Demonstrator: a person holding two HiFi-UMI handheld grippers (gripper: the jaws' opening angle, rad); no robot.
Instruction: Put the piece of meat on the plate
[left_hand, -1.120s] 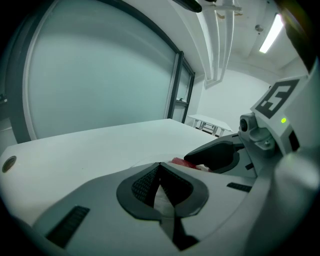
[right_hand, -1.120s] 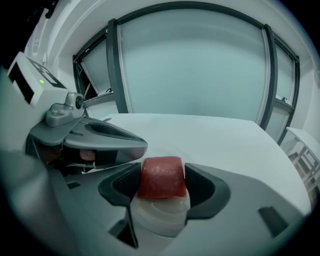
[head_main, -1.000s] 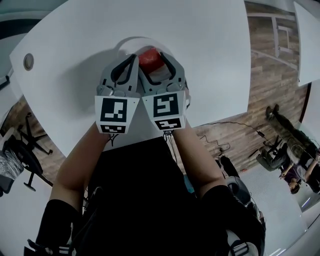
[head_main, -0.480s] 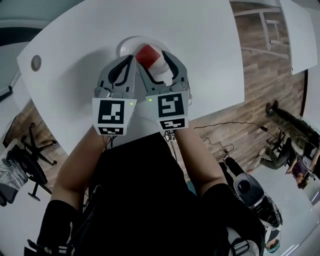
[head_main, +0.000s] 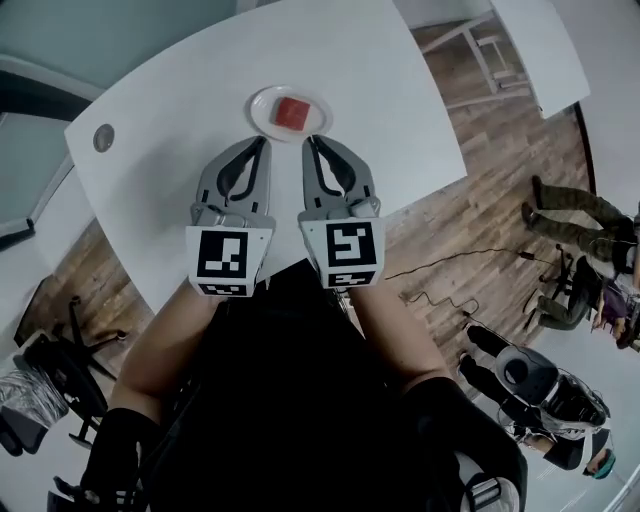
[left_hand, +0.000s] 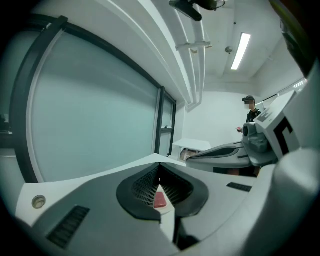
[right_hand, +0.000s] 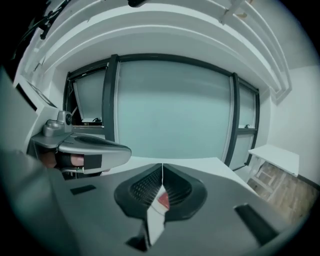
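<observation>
Since the piece of meat (head_main: 291, 112) lies on the white plate (head_main: 257, 108) on the worktop (head_main: 385, 90), pull away without nudging it. The fingers (head_main: 243, 172) of your left gripper (head_main: 264, 143) are pressed together, and those of your right gripper (head_main: 308, 142) have just been closing, empty.

A red, squarish piece of meat (head_main: 292, 112) lies flat on a small white plate (head_main: 261, 116). The plate sits on the white tabletop (head_main: 180, 95).
</observation>
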